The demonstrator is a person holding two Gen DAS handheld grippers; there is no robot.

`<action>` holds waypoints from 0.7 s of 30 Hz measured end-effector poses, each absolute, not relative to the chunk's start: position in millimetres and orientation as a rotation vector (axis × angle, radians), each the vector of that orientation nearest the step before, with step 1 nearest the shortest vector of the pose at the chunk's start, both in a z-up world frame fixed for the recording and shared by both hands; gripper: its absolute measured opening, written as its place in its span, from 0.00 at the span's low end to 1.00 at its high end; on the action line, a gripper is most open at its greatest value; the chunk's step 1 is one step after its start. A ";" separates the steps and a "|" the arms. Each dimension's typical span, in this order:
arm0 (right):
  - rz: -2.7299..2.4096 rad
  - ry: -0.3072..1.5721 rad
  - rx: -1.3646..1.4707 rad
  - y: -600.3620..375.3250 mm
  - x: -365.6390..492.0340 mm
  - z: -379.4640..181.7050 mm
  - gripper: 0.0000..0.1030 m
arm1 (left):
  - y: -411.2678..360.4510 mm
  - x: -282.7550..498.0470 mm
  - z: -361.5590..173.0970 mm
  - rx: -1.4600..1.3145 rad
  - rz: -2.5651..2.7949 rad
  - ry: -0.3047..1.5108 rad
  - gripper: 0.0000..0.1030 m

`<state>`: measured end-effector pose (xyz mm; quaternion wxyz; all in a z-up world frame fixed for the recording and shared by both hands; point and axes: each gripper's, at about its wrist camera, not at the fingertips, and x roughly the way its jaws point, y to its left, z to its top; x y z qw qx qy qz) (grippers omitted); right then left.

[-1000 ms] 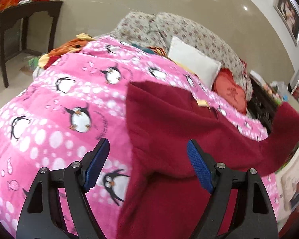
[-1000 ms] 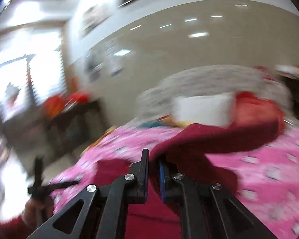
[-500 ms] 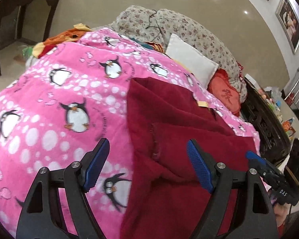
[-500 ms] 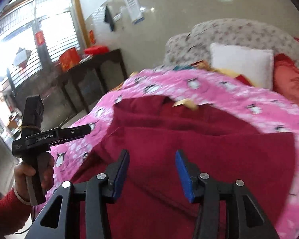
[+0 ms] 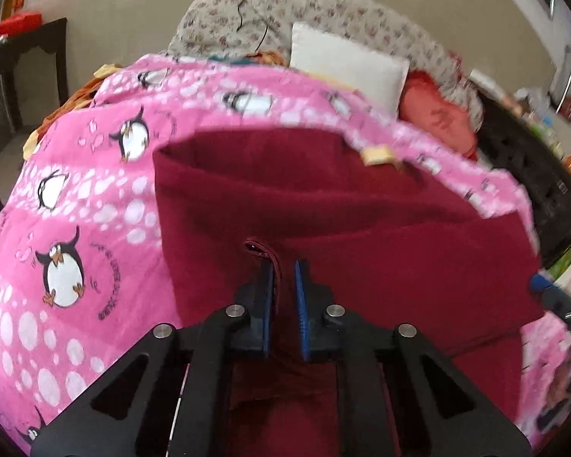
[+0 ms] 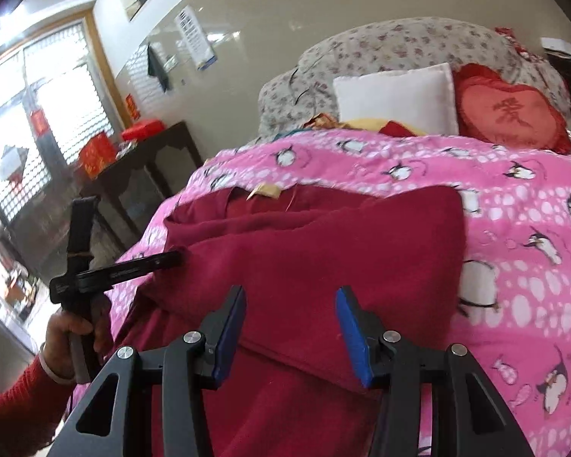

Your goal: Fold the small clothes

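A dark red garment lies on a pink penguin blanket, with one part folded across its middle. My left gripper is shut on the hemmed edge of the folded part. In the right wrist view the same garment fills the middle, and the left gripper pinches its left edge. My right gripper is open and empty, just above the folded layer's near edge. A yellow tag shows at the garment's far edge.
A white pillow, a red heart cushion and a floral quilt lie at the bed's head. A dark side table with red boxes stands left of the bed. Dark furniture stands on the bed's other side.
My right gripper let go of the garment's edge after laying it across and now stands open. My left gripper moved in and shut on the folded edge.
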<state>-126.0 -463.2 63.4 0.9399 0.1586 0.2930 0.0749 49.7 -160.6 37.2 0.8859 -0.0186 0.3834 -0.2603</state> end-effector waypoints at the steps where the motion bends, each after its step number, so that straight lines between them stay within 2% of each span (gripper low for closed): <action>1: 0.150 0.587 0.320 -465.0 -126.2 67.2 0.46 | -158.8 48.5 45.1 -0.042 -0.546 0.773 0.08; 5: 0.143 0.544 0.309 -468.4 -123.5 88.9 0.46 | -148.7 46.8 82.0 -0.062 -0.560 0.676 0.03; 9: 0.141 0.543 0.267 -461.4 -113.0 96.2 0.46 | -119.2 56.0 93.6 -0.110 -0.490 0.623 0.02; 16: 0.161 0.603 0.306 -460.4 -106.5 74.3 0.46 | -119.7 59.5 51.1 -0.146 -0.572 0.805 0.04; 19: 0.164 0.621 0.321 -460.4 -106.4 66.1 0.46 | -132.3 52.9 42.5 -0.114 -0.582 0.832 0.24; 21: 0.172 0.625 0.334 -460.1 -106.9 63.0 0.46 | -138.2 48.9 38.8 -0.118 -0.589 0.841 0.57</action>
